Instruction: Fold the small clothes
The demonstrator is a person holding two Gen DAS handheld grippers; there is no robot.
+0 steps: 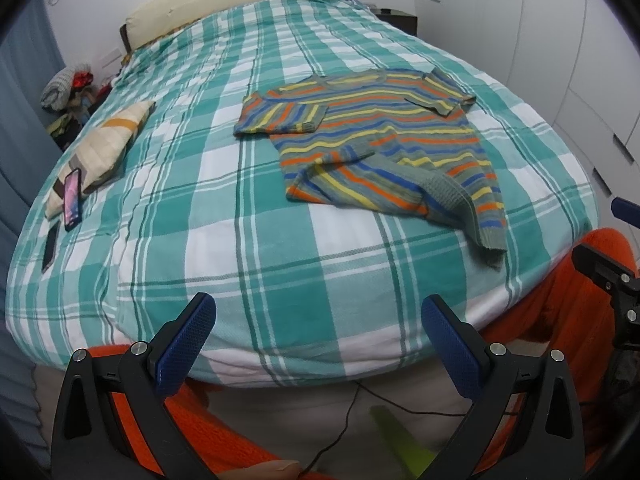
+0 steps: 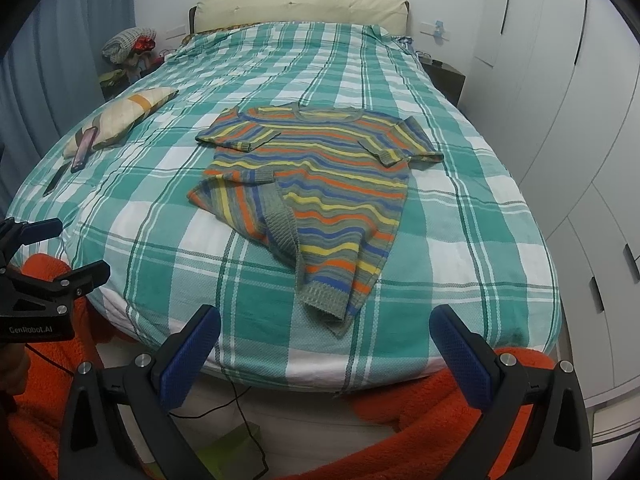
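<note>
Bedroom, checked bedspread (image 2: 460, 240): a striped sweater (image 2: 316, 184) lies mid-bed, partly folded. Left gripper (image 1: 318, 340) and right gripper (image 2: 324, 350) hover spread, empty, at the foot; next probably the crumpled hem.

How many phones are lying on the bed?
2, both near the bed's left edge: a lit phone leaning on the small pillow, and a dark phone flat on the checked cover beside it.

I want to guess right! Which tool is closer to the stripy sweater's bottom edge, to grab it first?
Probably the right tool. The stripy sweater has its hem lying just ahead of its open fingers. From the left tool, also open, the sweater sits off to the right.
</note>
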